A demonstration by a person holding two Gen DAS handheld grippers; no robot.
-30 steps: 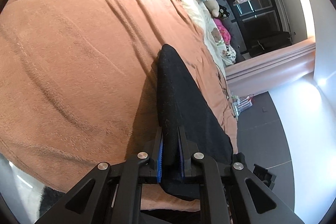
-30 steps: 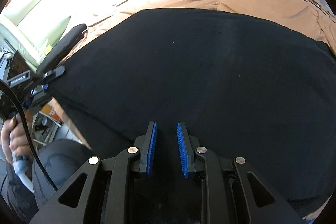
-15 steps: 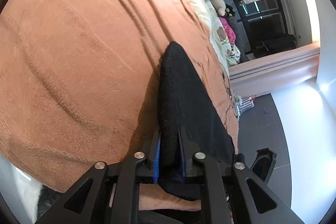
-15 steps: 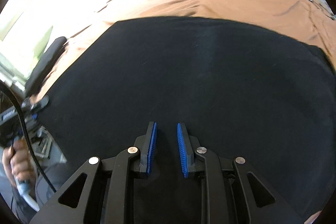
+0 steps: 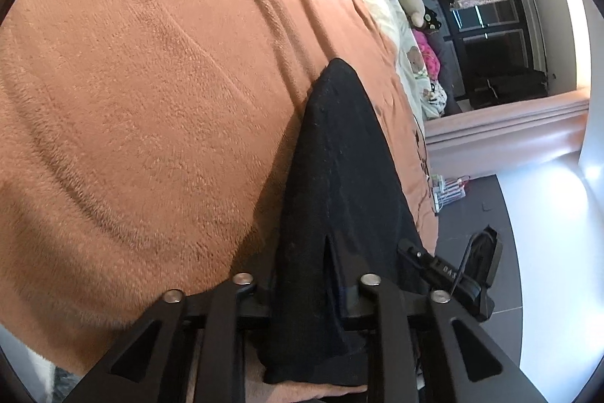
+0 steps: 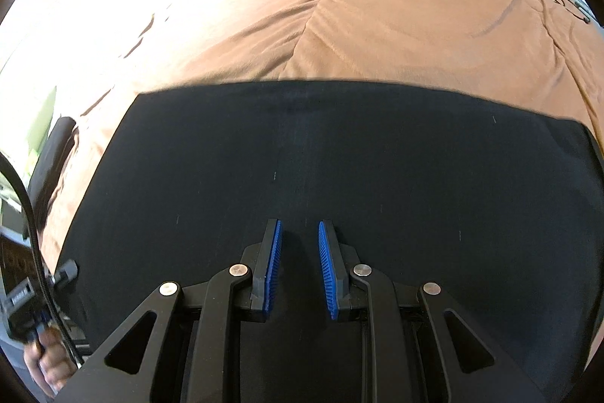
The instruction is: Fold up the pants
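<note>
Two black grippers: left gripper [image 5: 307,293] pinches black fabric pants [image 6: 339,176] at 6 o'clock; right gripper [image 6: 299,267], jaws narrowly apart and empty, hovers above them on fuzzy brown blanket [image 5: 151,101].

Pants [image 6: 339,169] flat on blanket [image 6: 377,25], plush toys [image 5: 415,6] beyond.

My left wrist camera close over the pants' [image 5: 339,176] edge, facing along the brown blanket [image 5: 151,101] toward a dark window [image 5: 498,36], my right wrist camera tilted steeply down onto the pants, both views sharing pants and blanket.
</note>
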